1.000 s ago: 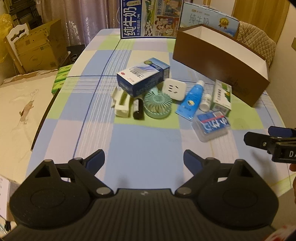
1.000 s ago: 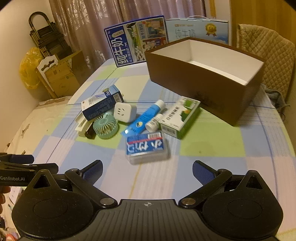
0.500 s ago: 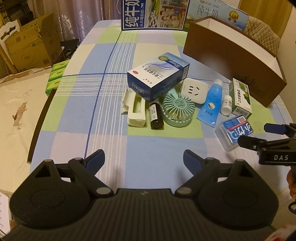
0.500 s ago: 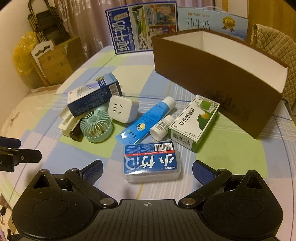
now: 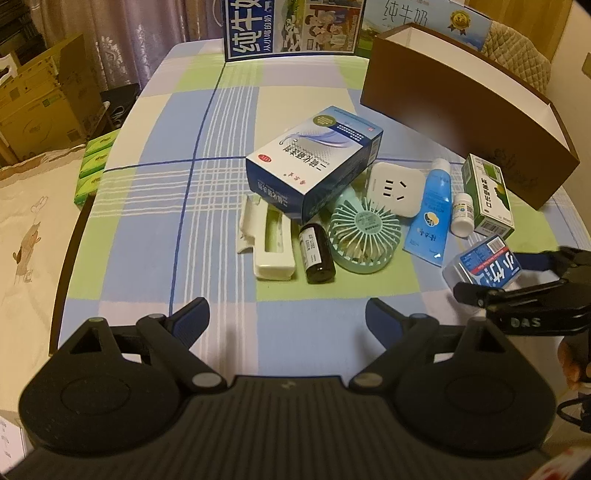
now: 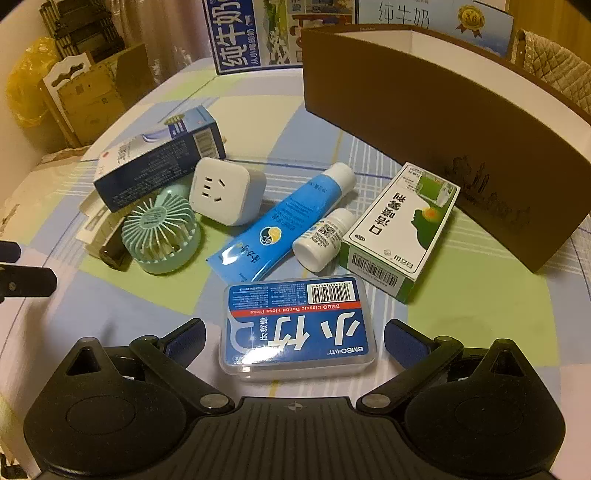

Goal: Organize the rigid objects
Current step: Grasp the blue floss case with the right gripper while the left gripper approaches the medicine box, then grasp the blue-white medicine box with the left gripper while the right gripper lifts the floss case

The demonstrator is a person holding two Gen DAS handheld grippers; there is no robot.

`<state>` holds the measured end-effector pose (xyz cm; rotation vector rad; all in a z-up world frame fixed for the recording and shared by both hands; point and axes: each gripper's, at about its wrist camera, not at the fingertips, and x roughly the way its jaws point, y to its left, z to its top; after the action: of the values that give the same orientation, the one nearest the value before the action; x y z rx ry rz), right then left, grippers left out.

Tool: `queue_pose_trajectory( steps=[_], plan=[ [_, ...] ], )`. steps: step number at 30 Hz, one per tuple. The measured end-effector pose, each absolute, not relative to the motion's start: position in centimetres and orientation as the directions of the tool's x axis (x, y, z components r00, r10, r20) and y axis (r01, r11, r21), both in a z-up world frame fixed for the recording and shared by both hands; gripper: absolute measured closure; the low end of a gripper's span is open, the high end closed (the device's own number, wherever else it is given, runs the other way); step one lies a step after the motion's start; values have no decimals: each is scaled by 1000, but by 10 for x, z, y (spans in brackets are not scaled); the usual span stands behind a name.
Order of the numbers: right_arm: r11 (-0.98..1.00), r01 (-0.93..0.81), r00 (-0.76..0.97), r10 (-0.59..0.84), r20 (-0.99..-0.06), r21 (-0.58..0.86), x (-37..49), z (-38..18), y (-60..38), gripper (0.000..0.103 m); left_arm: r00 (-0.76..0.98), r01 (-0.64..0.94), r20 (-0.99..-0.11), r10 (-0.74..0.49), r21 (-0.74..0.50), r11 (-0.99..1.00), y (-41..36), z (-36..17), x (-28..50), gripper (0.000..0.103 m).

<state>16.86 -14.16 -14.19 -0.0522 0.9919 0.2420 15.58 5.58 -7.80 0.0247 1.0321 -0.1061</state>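
Note:
A clear dental floss pick box (image 6: 295, 325) with a blue label lies flat on the checked tablecloth. My right gripper (image 6: 293, 332) straddles it and its jaws are closing; a gap still shows on each side of the box. The left wrist view shows that gripper (image 5: 495, 273) around the same box (image 5: 480, 264). My left gripper (image 5: 286, 317) hangs open over bare cloth, short of a dark vial (image 5: 316, 251), a mint fan (image 5: 364, 236) and a blue-white carton (image 5: 314, 162). An open brown box (image 6: 443, 122) stands behind the pile.
The pile also holds a white socket (image 6: 225, 190), a blue tube (image 6: 280, 225), a small white bottle (image 6: 323, 238), a green-white carton (image 6: 399, 229) and a white plastic holder (image 5: 269, 240). Milk cartons (image 5: 291, 29) line the far edge. Cardboard boxes (image 5: 40, 96) stand left of the table.
Both grippers have moved forward and down toward the pile. The right one now has the floss box between its fingers, which stand slightly narrower than before.

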Motion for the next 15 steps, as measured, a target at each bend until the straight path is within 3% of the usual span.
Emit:
queue_pose_trajectory(
  steps=[1, 8, 15],
  plan=[
    [972, -227, 513, 176, -840, 65, 170, -144, -141, 19, 507, 103, -858, -78, -30, 994, 56, -79, 157, 14],
    [972, -232, 513, 160, -844, 43, 170, -141, -137, 20, 511, 133, -856, -86, -20, 991, 58, -79, 168, 14],
    [982, -173, 591, 160, -790, 69, 166, -101, -144, 20, 533, 198, -839, -110, -2, 980, 61, -72, 185, 14]
  ],
)
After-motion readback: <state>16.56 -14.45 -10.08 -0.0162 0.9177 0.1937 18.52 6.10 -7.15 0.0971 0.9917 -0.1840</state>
